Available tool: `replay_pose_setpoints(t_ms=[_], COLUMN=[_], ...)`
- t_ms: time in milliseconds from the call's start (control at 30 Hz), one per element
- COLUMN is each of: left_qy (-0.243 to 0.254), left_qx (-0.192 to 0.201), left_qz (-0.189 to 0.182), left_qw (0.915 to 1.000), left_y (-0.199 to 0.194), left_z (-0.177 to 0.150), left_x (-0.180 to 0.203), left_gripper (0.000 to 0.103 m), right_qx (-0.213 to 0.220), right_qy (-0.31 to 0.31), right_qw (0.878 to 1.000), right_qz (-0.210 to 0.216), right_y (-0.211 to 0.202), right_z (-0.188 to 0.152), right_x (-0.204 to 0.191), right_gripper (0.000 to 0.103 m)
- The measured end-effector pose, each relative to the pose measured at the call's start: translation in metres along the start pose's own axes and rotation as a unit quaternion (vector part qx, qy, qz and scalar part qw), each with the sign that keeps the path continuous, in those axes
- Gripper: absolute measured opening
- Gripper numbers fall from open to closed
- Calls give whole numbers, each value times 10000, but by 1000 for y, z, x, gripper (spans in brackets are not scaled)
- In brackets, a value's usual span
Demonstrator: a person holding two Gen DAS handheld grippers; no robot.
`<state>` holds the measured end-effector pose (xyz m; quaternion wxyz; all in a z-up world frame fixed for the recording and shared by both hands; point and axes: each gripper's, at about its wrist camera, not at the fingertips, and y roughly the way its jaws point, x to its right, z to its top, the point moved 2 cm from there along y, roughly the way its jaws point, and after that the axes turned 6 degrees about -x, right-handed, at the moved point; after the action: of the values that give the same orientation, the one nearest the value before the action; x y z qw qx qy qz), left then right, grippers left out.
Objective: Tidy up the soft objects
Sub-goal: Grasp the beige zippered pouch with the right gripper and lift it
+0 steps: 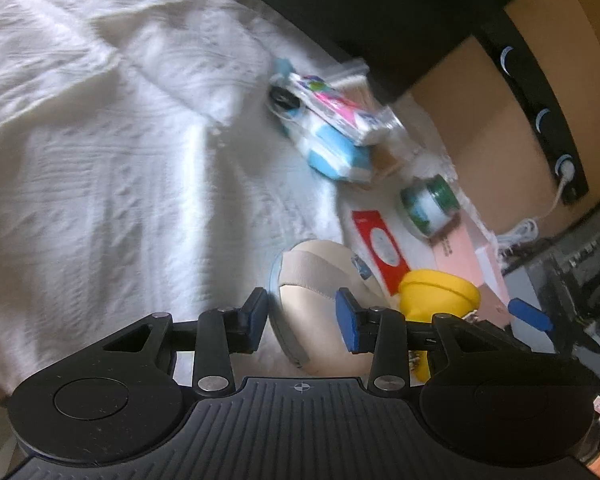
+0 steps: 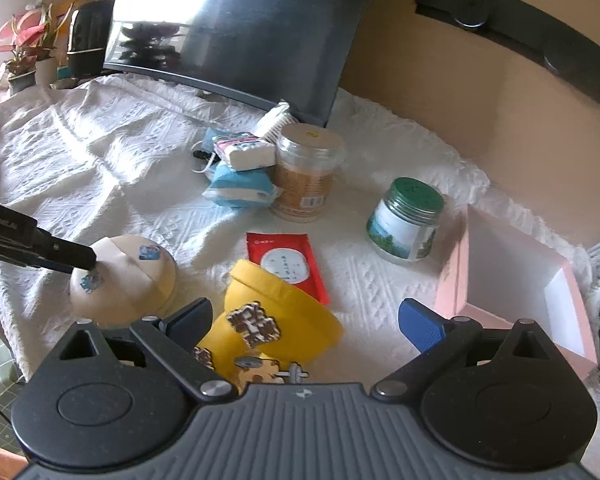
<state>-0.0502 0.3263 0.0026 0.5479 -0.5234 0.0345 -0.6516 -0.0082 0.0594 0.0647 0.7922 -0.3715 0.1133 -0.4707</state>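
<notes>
- The left gripper (image 1: 302, 316) points down at the beige cap (image 1: 320, 280), its jaws released and set to either side of the cap's near edge; whether the pads touch the fabric is hard to tell through the blur.
- In the right wrist view the left gripper's dark finger (image 2: 66, 258) reaches in from the left edge and meets the beige cap (image 2: 124, 276) at its left side.
- The right gripper (image 2: 306, 320) tilts down over the yellow cap (image 2: 276, 312) with its jaws released wide and nothing between the pads; the yellow cap lies just ahead of its left finger.
- Both caps lie on the white cloth (image 2: 100, 168) near its front edge, the beige one left of the yellow one, close together.
- A red packet (image 2: 290, 264) lies flat just behind the yellow cap, its lower corner tucked under the cap's brim.
- Further back stands a cluster: a blue-and-white tissue pack (image 2: 240, 188), a smaller wrapped pack (image 2: 244, 150) on top of it, and a clear jar (image 2: 308, 172) touching them on the right.
- A green-lidded jar (image 2: 406, 224) stands alone to the right of the red packet.
- An open pink box (image 2: 516, 280) sits at the cloth's right edge, just beyond the right finger.
- A dark screen (image 2: 240, 28) stands at the back.
</notes>
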Motion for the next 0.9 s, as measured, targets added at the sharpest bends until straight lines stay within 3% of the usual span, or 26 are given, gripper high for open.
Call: replay_pose_setpoints(t_ms=[133, 333, 533, 667, 767, 900], left_qy=[171, 941, 1578, 1562, 1488, 1295], left_qx=[-63, -46, -188, -134, -35, -68], left_qz=[-370, -642, -1110, -1375, -1303, -1259], left_qw=[9992, 9935, 9810, 9780, 9802, 9835], left_y=[10, 18, 19, 22, 31, 43], left_z=[3, 12, 12, 14, 18, 28], left_x=[16, 53, 81, 93, 100, 106], left_gripper=[41, 44, 45, 45, 45, 45], right_qx=[56, -22, -265, -357, -198, 222], right_qy=[47, 259, 412, 342, 305, -18], right_qw=[9998, 9987, 9976, 9975, 9989, 9983], right_qz=[-189, -438, -485, -510, -300, 535], right_y=[-9, -13, -7, -2, -10, -30], right_z=[-4, -11, -23, -26, -24, -12], right_x=[9, 29, 35, 32, 28, 12], right_gripper=[100, 100, 100, 100, 100, 100])
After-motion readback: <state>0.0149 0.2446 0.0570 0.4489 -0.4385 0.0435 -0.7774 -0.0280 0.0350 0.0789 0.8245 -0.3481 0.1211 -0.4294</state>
